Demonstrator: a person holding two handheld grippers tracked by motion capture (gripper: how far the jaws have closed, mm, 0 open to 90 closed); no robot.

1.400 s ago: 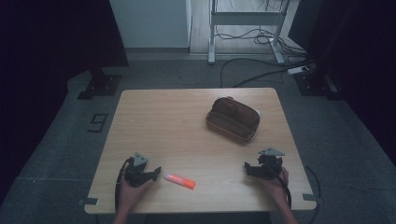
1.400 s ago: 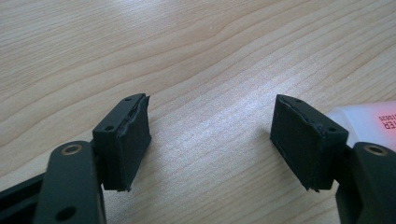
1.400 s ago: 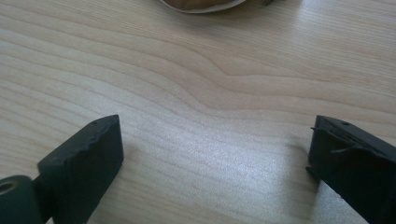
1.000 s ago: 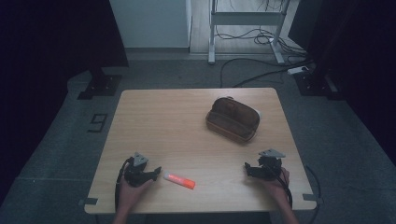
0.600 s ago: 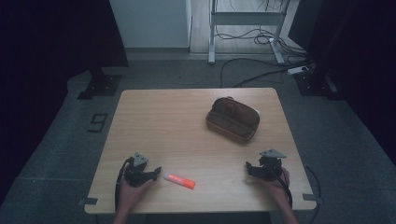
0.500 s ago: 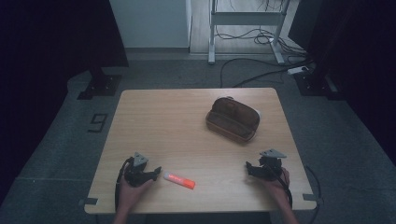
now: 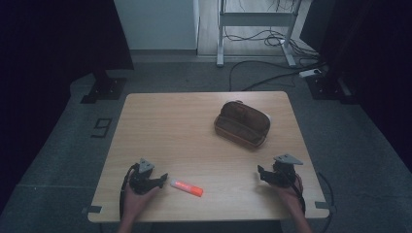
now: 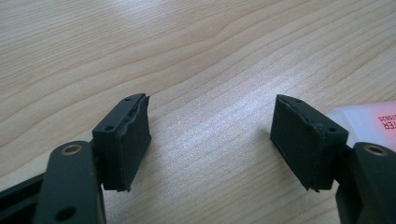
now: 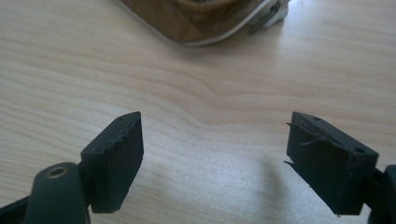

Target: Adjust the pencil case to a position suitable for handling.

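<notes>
Orange tube [image 7: 187,187] lies flat nr table's [image 7: 194,136] front edge, just beside left gripper [image 7: 163,178] — jaws spread, nothing btwn. Right gripper [image 7: 261,174] — jaws wide, just been closing a bit, empty. Brown pouch [image 7: 242,124] farther back.

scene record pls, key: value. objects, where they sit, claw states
surface: wooden table
marker: orange tube, flat near the front edge, just beside the left claw
pouch: brown case, open, far right part of the table
left claw: open, nothing between the jaws, marker outside one jaw
right claw: open, jaws just closing a little, nothing between them, pouch ahead
</notes>
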